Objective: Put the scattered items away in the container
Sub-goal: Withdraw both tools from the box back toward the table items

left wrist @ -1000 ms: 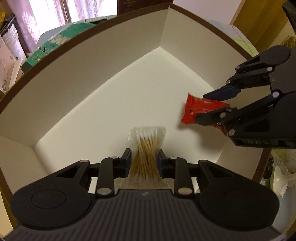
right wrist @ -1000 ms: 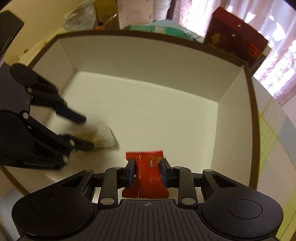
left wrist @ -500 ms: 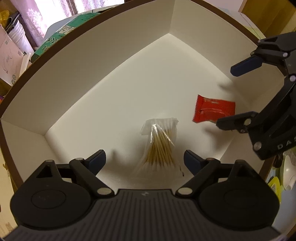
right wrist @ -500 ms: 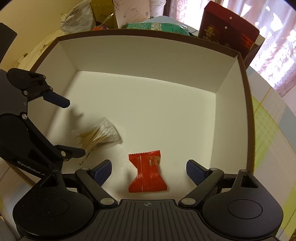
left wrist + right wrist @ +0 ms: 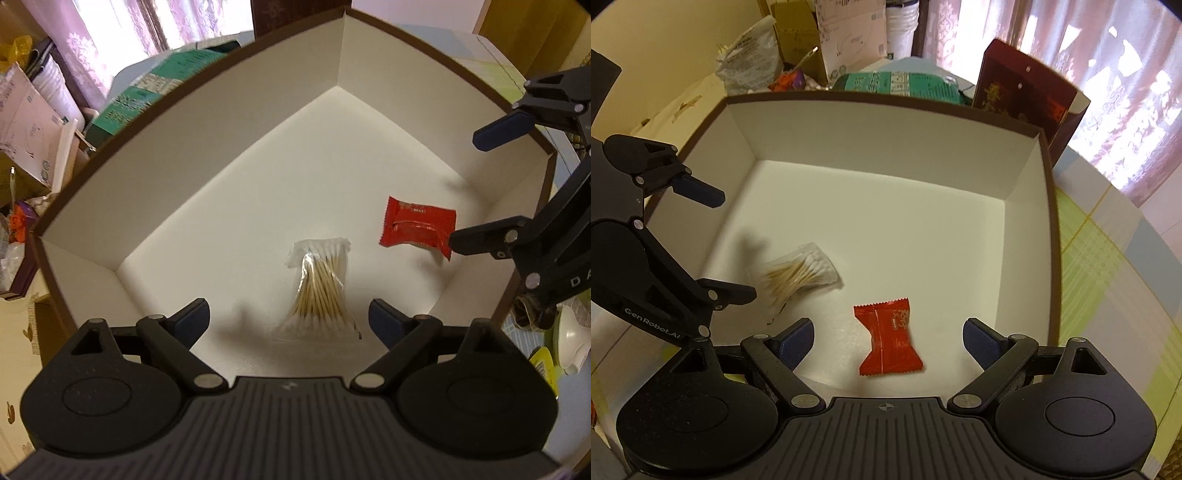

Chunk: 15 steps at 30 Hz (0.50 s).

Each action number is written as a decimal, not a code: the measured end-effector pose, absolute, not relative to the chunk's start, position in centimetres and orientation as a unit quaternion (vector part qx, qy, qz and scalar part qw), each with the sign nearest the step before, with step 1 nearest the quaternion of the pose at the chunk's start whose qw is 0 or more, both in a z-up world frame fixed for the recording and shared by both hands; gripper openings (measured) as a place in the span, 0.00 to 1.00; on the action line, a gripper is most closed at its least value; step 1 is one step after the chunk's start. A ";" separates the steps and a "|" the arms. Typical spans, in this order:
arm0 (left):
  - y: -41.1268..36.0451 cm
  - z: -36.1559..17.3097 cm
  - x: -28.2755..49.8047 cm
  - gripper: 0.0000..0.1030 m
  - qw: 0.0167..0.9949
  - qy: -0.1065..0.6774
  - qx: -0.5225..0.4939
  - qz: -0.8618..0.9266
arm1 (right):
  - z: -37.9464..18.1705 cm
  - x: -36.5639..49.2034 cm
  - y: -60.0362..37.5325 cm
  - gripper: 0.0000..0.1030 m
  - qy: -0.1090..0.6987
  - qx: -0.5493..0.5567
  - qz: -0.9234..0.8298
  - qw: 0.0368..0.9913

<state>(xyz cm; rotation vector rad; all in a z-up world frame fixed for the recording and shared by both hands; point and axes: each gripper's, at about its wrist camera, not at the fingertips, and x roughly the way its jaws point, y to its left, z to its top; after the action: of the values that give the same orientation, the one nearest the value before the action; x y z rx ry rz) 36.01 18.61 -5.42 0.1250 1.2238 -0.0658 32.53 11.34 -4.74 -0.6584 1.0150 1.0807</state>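
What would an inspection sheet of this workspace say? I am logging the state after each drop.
Surface: checked tablecloth under the box.
Job's things: bag of cotton swabs and red candy packet lie apart on the floor of the white box.
Clutter: green package, dark red box, cardboard boxes behind.
Grippers: left gripper and right gripper open, empty.
Cables: nothing seen.
Surroundings: curtains.

Behind, I see a green printed packet (image 5: 901,83), a dark red upright carton (image 5: 1027,92), pink patterned curtains (image 5: 1108,74) and a brown cardboard box (image 5: 794,40).
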 end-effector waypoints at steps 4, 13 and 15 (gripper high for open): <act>18.2 -4.2 35.3 0.90 0.825 0.561 0.065 -0.023 | -3.4 31.7 10.4 0.90 0.441 -0.289 0.486 0.697; 17.3 -1.1 32.4 0.90 0.842 0.535 0.069 -0.005 | 0.6 29.3 8.0 0.90 0.402 -0.272 0.498 0.719; 17.0 -0.1 31.3 0.90 0.849 0.524 0.071 -0.003 | 1.6 28.7 7.3 0.90 0.389 -0.268 0.500 0.725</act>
<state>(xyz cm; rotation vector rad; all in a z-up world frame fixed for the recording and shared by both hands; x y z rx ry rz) 31.32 17.04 -0.10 0.1493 1.1050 -0.0061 28.69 7.32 1.62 -0.5906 0.8589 1.1039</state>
